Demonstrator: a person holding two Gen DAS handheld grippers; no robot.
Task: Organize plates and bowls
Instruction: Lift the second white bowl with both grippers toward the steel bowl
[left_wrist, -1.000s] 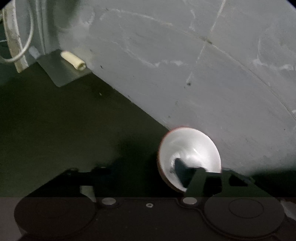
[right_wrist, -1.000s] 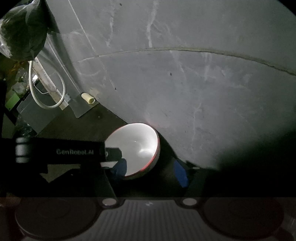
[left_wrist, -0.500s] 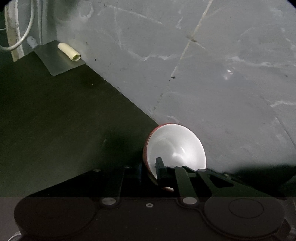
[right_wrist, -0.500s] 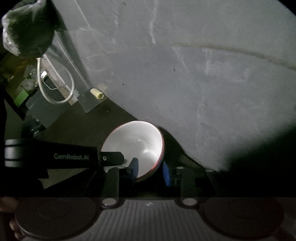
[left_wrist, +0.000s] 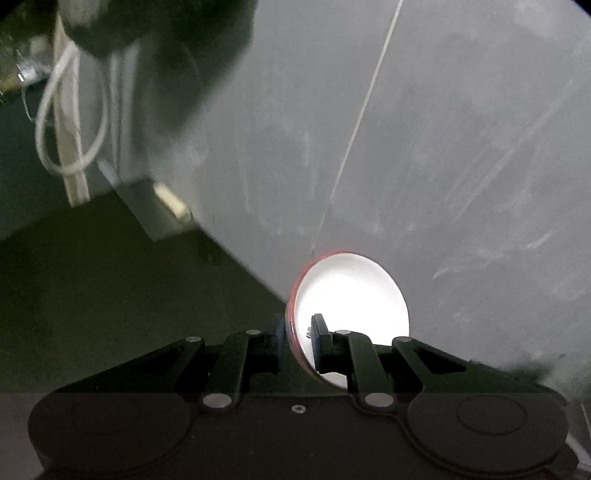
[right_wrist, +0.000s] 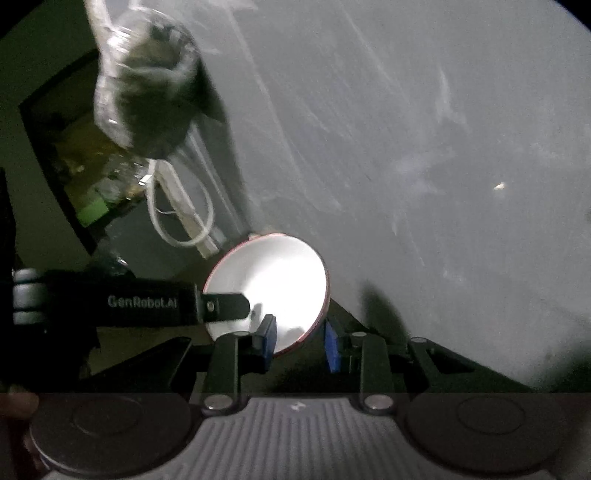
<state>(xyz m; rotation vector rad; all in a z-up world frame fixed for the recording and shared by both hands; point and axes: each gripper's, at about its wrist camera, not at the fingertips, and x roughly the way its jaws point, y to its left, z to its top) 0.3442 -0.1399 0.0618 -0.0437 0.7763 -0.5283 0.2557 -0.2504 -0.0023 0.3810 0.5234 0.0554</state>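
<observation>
While both your grippers (left_wrist: 298, 332) (right_wrist: 300, 343) clamp the bowl's (left_wrist: 351, 291) rim, left from its left edge, right from the near edge, the bowl tilts toward the wall (left_wrist: 461, 147).

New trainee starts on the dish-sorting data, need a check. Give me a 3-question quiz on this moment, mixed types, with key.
1. What is the left gripper shut on?
A) a white cable
B) the rim of the bowl
C) nothing
2. True or false: the bowl sits mouth down on the dark counter.
3. Fill in: the bowl is white inside and its rim is ____.

Key: 1 B. 2 false: its open mouth faces the left wrist camera, with one finger inside and one outside the rim. 3 red.
</observation>
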